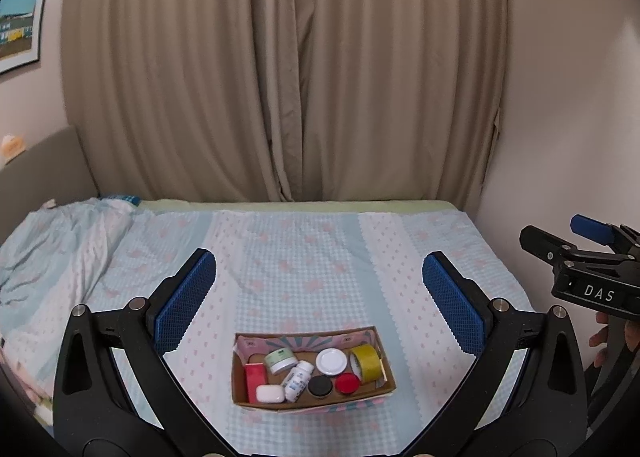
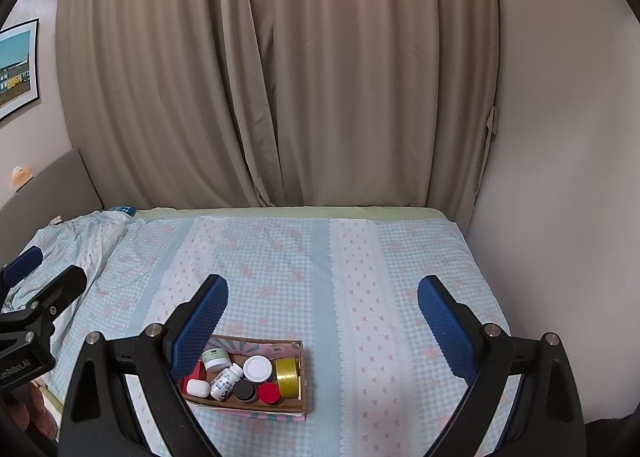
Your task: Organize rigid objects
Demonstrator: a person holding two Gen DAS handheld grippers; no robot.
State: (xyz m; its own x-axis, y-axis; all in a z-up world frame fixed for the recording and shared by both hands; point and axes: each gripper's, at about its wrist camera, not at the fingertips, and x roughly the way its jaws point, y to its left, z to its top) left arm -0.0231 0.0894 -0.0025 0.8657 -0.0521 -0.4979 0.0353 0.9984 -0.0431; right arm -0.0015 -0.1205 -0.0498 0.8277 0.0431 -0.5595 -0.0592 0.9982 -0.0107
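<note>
Far left there's a framed picture (image 1: 20, 17) on the wall, and a crumpled blanket (image 1: 60, 241) bunched at the left end of the bed (image 1: 320, 257). The bedsheet is light blue check with pink bits, beige curtain (image 1: 280, 77) hanging behind it.

The left gripper (image 1: 320, 297) hangs over the bed with its jaws spread wide and nothing between them. Its blue pads (image 1: 184, 301) are clear of everything.

The stuff being sorted all sits in a small cardboard box (image 1: 372, 391) near the front edge of the bed, roughly in the middle. Inside it, left to right: a red box (image 1: 255, 375) with a white case (image 1: 270, 393) in front of it, a pale green jar (image 1: 280, 360), a white bottle (image 1: 298, 375) lying tilted, a white-lidded jar (image 1: 331, 362) at the back, a black-lidded jar (image 1: 320, 386) and a red-lidded jar (image 1: 347, 383) at the front, and a roll of yellow tape (image 1: 366, 362) standing on edge at the right end.

The right gripper (image 2: 322, 309) is also spread wide, holding nothing, above the bed. From its own camera the box sits low, just beside its left finger.
</note>
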